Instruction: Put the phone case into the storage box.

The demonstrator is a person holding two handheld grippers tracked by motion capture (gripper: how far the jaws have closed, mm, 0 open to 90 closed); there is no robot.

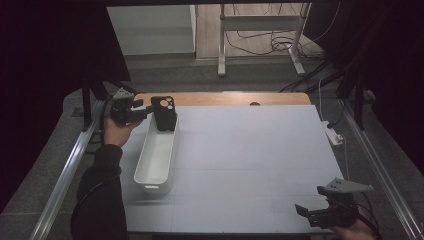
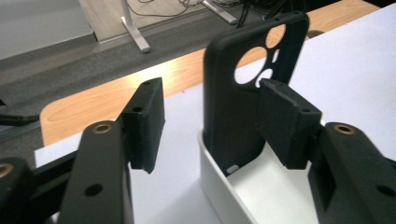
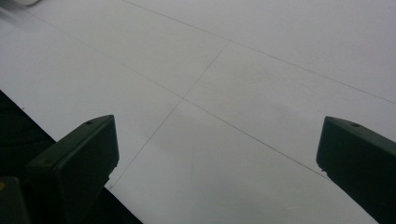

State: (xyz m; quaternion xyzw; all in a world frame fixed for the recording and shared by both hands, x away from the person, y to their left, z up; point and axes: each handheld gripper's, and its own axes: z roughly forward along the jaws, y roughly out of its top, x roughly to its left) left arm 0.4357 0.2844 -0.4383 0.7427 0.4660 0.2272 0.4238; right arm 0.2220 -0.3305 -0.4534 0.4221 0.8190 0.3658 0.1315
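Counter (image 1: 250, 165): broad flat top under a matte pale grey sheet with faint straight seams; a strip of warm wood grain shows along its far edge.

Tray (image 1: 155, 160): long, narrow white plastic trough with rounded corners and smooth thin walls, lying lengthwise near the counter's left edge.

Phone case (image 1: 164, 113): black, matte, soft-looking shell with rounded corners and round camera cut-outs near its top. It stands upright, slightly tilted, in the far end of the tray, its lower edge down inside against the end wall.

Left gripper (image 1: 145, 111): black, blocky jaws with rough textured pads and brass-coloured screw inserts, held at the far left end of the tray. Jaws apart. In the left gripper view one pad (image 2: 285, 123) sits against or just beside the case's edge; the other pad stands clear of it with open space between. No clamp on the case.

Right gripper (image 1: 312, 214): same black build with a grey three-cornered plate on top, well away from the tray at the counter's near right corner. Jaws spread wide over bare grey sheet.
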